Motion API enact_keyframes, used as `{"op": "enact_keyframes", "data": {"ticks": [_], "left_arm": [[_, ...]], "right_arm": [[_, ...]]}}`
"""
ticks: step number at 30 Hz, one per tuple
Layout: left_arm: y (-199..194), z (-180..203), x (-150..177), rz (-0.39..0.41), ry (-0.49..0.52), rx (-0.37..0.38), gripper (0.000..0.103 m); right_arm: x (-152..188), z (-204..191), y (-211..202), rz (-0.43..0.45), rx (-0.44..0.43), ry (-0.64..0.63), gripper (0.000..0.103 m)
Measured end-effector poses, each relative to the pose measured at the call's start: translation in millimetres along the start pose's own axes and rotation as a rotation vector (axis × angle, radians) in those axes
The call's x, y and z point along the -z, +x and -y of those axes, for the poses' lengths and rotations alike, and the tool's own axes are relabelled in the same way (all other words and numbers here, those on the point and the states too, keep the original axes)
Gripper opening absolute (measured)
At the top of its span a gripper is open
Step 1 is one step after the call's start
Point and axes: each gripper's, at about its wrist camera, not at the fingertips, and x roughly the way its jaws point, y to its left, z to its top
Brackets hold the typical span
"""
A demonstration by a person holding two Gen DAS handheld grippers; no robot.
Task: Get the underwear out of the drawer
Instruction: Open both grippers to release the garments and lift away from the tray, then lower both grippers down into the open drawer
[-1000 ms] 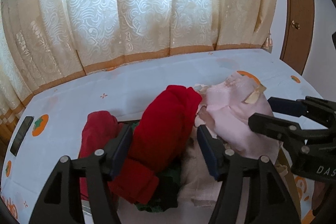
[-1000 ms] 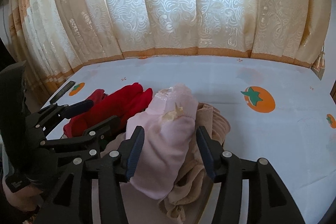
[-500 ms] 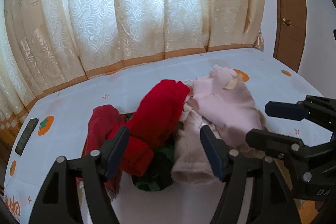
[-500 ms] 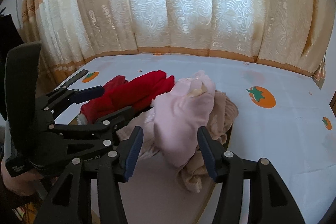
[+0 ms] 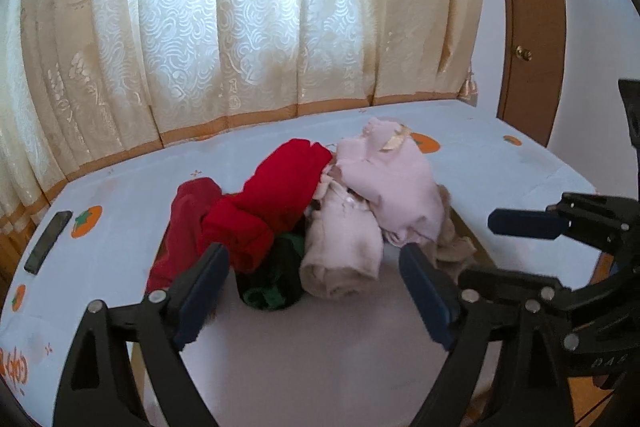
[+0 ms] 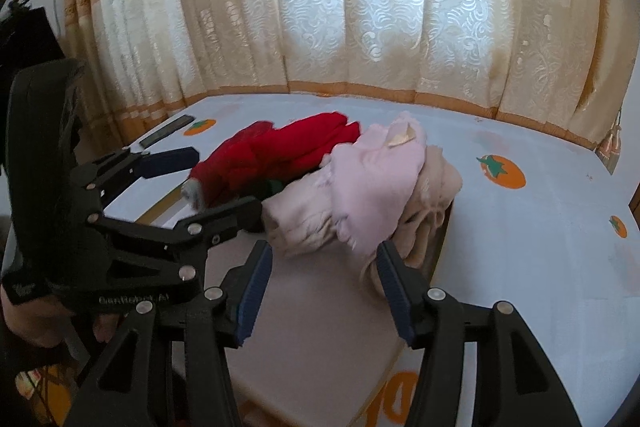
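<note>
A pile of underwear lies at the far end of an open drawer (image 5: 320, 355) with a pale bottom. It holds a red piece (image 5: 276, 195), a darker red piece (image 5: 188, 223), a dark green piece (image 5: 272, 279), a beige piece (image 5: 344, 251) and a pale pink piece (image 5: 392, 183) with a tag. In the right wrist view the red (image 6: 296, 147) and pink (image 6: 376, 179) pieces show too. My left gripper (image 5: 312, 283) is open and empty, just short of the pile. My right gripper (image 6: 320, 283) is open and empty, close to the pink piece.
The drawer sits in a surface covered by a light blue cloth (image 5: 120, 195) with orange fruit prints. A dark phone (image 5: 48, 241) lies at its left edge. Cream curtains (image 5: 260, 27) hang behind. A brown door (image 5: 528, 27) stands at the right.
Both grippers have pulled back from the pile. The red and pink pieces that stood between the fingers now lie beyond the fingertips. The drawer's pale bottom shows in front.
</note>
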Motion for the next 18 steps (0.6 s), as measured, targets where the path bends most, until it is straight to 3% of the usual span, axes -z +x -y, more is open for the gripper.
{"op": "enact_keyframes", "data": {"ticks": [18], "left_arm": [[-78.5, 8.0, 89.1, 0.050, 0.000, 0.064, 0.092]], "right_arm": [[114.9, -41.2, -48.7, -0.100, -0.048, -0.059, 0.059]]}}
